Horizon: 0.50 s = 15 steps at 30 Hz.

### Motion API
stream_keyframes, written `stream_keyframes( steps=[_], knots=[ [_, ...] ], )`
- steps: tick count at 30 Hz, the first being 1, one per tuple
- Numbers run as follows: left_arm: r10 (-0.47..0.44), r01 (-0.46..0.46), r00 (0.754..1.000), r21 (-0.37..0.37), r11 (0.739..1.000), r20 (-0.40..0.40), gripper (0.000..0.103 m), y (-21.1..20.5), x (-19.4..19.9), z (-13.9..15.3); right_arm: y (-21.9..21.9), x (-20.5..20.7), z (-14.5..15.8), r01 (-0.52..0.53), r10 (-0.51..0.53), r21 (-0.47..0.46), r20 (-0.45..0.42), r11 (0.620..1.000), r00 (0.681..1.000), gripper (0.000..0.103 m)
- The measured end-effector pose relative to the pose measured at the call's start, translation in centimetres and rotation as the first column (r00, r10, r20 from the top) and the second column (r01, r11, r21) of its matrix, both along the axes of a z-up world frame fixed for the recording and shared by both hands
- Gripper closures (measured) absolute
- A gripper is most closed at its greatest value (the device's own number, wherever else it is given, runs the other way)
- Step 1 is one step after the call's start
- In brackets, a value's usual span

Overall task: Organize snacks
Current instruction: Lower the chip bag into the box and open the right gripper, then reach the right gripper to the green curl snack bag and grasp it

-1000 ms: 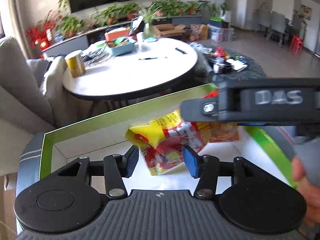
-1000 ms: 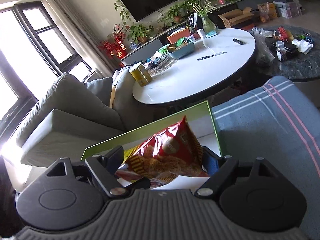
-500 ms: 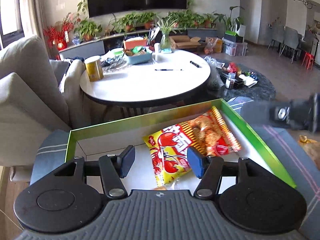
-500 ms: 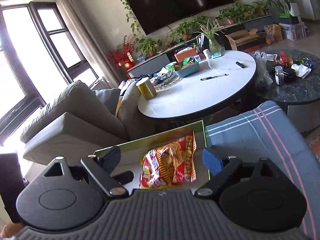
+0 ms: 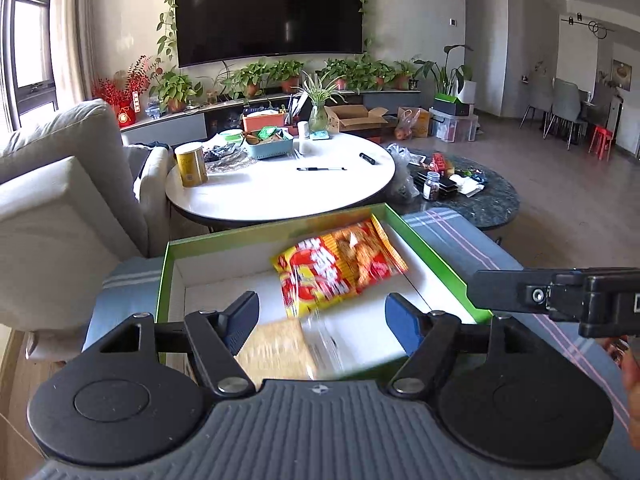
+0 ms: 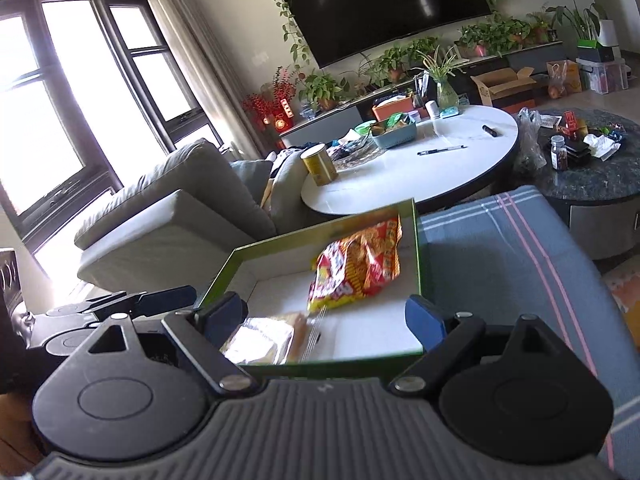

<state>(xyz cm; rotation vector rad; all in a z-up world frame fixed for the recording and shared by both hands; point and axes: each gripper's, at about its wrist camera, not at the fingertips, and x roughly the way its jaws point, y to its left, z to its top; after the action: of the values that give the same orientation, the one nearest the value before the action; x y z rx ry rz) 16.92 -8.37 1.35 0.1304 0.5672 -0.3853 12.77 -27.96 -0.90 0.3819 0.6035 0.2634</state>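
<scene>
My red chip bag (image 5: 340,268) and cracker pack (image 5: 276,344) lie in the green-rimmed box (image 5: 436,260); my left gripper (image 5: 320,320), just opened, and right gripper (image 6: 324,320) gape empty.

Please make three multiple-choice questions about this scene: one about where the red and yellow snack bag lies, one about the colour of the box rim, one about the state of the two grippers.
1. Where is the red and yellow snack bag?
A. on the round white table
B. inside the box
C. on the sofa

2. What colour is the rim of the box?
A. green
B. blue
C. red

3. How are the left gripper and right gripper?
A. both clamp the bag
B. only the left holds it
C. both open, holding nothing

Answers: 1 B, it lies on the white box floor; 2 A, the edge is bright green; 3 C, no pads touch anything.
</scene>
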Motion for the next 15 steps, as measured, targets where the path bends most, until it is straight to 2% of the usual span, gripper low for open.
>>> stream_keyframes(
  steps=[7, 15],
  knots=[
    [0.014, -0.014, 1.000, -0.009, 1.000, -0.026, 0.036, 1.5, -4.7, -0.7, 0.5, -3.3, -0.2, -0.027, 0.027, 0.006, -0.003, 1.000, 1.000, 0.024],
    [0.004, -0.004, 0.999, -0.007, 1.000, -0.050, 0.036, 2.1, -9.0, -1.3, 0.2, -5.2, -0.8, -0.053, 0.053, -0.003, -0.042, 0.999, 0.998, 0.024]
  ],
)
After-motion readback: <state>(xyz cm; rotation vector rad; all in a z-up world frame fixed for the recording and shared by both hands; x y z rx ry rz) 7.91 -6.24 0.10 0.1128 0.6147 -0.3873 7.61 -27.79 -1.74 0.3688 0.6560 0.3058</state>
